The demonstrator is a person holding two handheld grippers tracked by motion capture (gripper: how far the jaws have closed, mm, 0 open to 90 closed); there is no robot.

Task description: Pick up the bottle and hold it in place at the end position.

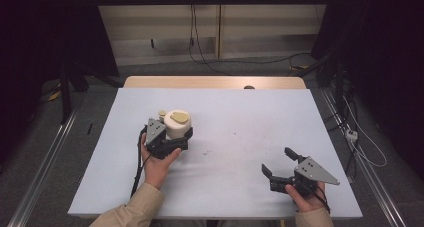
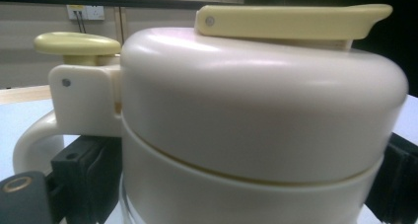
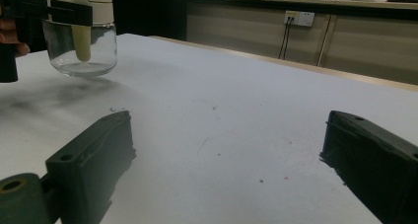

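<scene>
On the table's (image 1: 240, 112) left-centre half, a cream-lidded jug (image 1: 176, 124) is seen w/ a clear glass body below, standing upright. A yellow spout flap (image 2: 291, 20) sits on the lid, a yellow thumb button (image 2: 76, 42) beside it, and a curved handle (image 2: 34, 137) hangs off the near side in the left gripper view. From the right gripper view the glass base (image 3: 81, 49) looks lifted just off the table, though contact can't be judged for sure.

Left gripper (image 1: 167, 137) is clamped round the jug's lid section, jaws pressed on opp. sides — black pads are seen hugging the cream wall at both edges of its own view. So it's closed on the jug, approx. at the band where lid meets body.

Right gripper (image 1: 280, 167) is held low near the table's right front, jaws spread wide, nothing btwn them; bare table is seen through the gap.

Key relation: jug lies well apart from the right gripper, to its left and farther from the person, long axis vertical. Left hand (image 1: 157, 164) is the nearer by far, already on it. Any lid or flap work is judged to need the right gripper brought across leftward and up to lid height, while the jug is steadied by the left.
</scene>
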